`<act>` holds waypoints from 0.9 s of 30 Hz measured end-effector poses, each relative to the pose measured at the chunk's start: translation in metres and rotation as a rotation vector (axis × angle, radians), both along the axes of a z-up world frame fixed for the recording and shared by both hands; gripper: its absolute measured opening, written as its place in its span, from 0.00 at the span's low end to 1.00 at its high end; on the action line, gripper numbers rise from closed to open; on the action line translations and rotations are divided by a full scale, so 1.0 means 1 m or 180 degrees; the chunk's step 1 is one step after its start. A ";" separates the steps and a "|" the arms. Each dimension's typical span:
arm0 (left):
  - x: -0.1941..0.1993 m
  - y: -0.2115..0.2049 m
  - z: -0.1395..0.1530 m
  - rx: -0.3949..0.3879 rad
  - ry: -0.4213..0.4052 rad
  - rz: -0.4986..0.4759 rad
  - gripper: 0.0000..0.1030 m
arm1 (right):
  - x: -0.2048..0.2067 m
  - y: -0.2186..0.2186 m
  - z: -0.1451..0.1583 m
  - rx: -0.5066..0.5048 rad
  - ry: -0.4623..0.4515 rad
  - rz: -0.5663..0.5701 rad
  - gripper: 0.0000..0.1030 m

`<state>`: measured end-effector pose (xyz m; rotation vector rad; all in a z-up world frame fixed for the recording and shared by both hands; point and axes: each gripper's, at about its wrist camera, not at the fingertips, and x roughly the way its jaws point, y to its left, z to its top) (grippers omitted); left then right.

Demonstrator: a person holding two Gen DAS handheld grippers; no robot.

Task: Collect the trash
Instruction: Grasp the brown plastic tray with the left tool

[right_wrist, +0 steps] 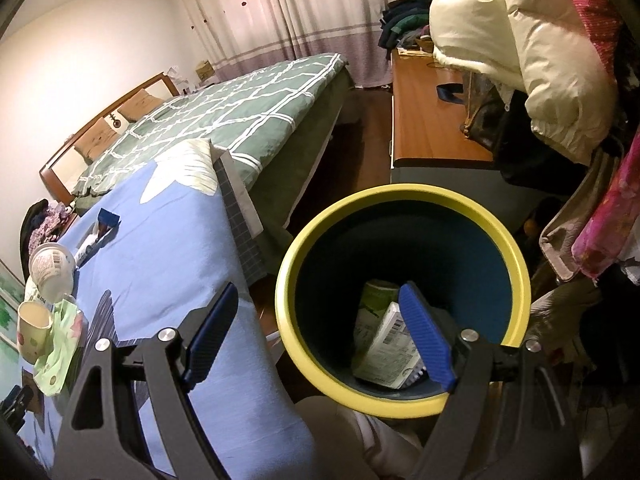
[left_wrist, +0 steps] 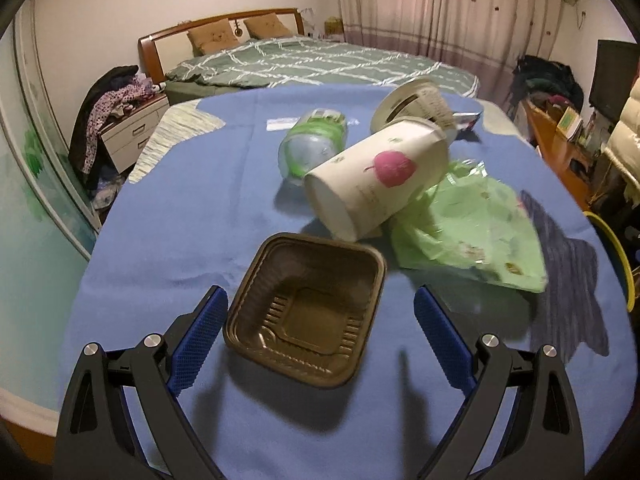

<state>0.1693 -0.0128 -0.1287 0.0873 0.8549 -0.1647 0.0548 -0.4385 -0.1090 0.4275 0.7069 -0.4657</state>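
Left gripper [left_wrist: 320,320]: blue ribbed pads spread wide, one on each side of a dark brown square plastic food tray [left_wrist: 306,312]. Left pad sits just beside the tray's left rim; right pad stands clear of it. Nothing gripped. The tray rests open side up on the blue cloth covering the table [left_wrist: 160,240].

Beyond the tray, more trash on the cloth: a white paper cup with a pink leaf print [left_wrist: 378,182], lying on its side, base toward the camera; a crumpled light green plastic bag [left_wrist: 476,236] just right of it, the cup overlapping its edge; a clear plastic bottle with a green label [left_wrist: 314,142], on its side behind the cup; a second white paper cup with a printed label [left_wrist: 416,106], tipped over at the far end. A small dark blue packet [left_wrist: 466,120] lies beside that cup.

Right gripper [right_wrist: 320,332]: jaws wide apart, empty, held over the gap between table edge and a dark round bin with a yellow rim [right_wrist: 288,280]. Its right pad overlaps the bin mouth in view. Inside the bin, on the bottom: a white and green carton with a barcode [right_wrist: 384,340].

Background: bed with a green checked quilt [left_wrist: 320,62].
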 end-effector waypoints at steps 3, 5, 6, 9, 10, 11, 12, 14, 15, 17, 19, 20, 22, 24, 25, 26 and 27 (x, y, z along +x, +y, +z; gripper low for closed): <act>0.009 0.004 -0.006 -0.0038 0.0096 -0.0014 0.90 | 0.000 0.000 0.000 0.0003 -0.0002 0.0007 0.76; 0.012 0.006 -0.008 -0.0067 0.0139 -0.0011 0.90 | 0.001 0.001 0.000 0.0004 -0.0001 0.0016 0.76; 0.012 0.007 -0.008 -0.0065 0.0139 -0.0010 0.90 | 0.001 0.001 0.000 0.0005 -0.0002 0.0018 0.76; 0.007 0.010 0.000 -0.0103 0.0088 -0.0034 0.90 | 0.002 0.001 -0.001 0.0019 -0.0002 0.0021 0.76; 0.005 0.012 0.001 -0.0136 0.0085 -0.0049 0.90 | 0.002 0.002 -0.001 0.0029 -0.0004 0.0027 0.76; 0.004 0.013 0.004 -0.0180 0.0084 -0.0069 0.92 | 0.003 0.002 -0.001 0.0045 -0.0006 0.0036 0.76; 0.004 0.014 0.005 -0.0195 0.0081 -0.0076 0.92 | 0.004 0.003 -0.002 0.0057 -0.0003 0.0051 0.76; 0.003 0.014 0.006 -0.0176 0.0078 -0.0073 0.93 | 0.005 0.006 -0.003 0.0061 0.0005 0.0078 0.76; 0.006 0.013 0.004 -0.0150 0.0089 -0.0073 0.93 | 0.006 0.007 -0.003 0.0062 0.0010 0.0096 0.76; 0.007 0.012 0.001 -0.0145 0.0114 -0.0090 0.93 | 0.007 0.009 -0.003 0.0057 0.0013 0.0122 0.76; 0.007 0.006 0.000 -0.0133 0.0127 -0.0146 0.93 | 0.006 0.009 -0.002 0.0054 0.0004 0.0125 0.76; 0.007 0.005 -0.001 -0.0119 0.0124 -0.0168 0.93 | 0.006 0.008 -0.001 0.0056 -0.0002 0.0122 0.76; 0.008 0.000 -0.001 -0.0119 0.0126 -0.0240 0.93 | 0.005 0.007 -0.001 0.0066 -0.0007 0.0119 0.76; 0.007 -0.003 -0.001 -0.0128 0.0128 -0.0297 0.93 | 0.005 0.006 -0.001 0.0071 -0.0008 0.0116 0.76; 0.007 -0.005 -0.001 -0.0118 0.0127 -0.0308 0.93 | 0.004 0.006 -0.001 0.0074 -0.0008 0.0116 0.76; 0.007 -0.006 -0.001 -0.0113 0.0129 -0.0318 0.93 | 0.005 0.005 -0.001 0.0081 -0.0006 0.0120 0.76; 0.007 -0.007 -0.002 -0.0101 0.0135 -0.0327 0.93 | 0.004 0.005 -0.001 0.0084 -0.0007 0.0123 0.76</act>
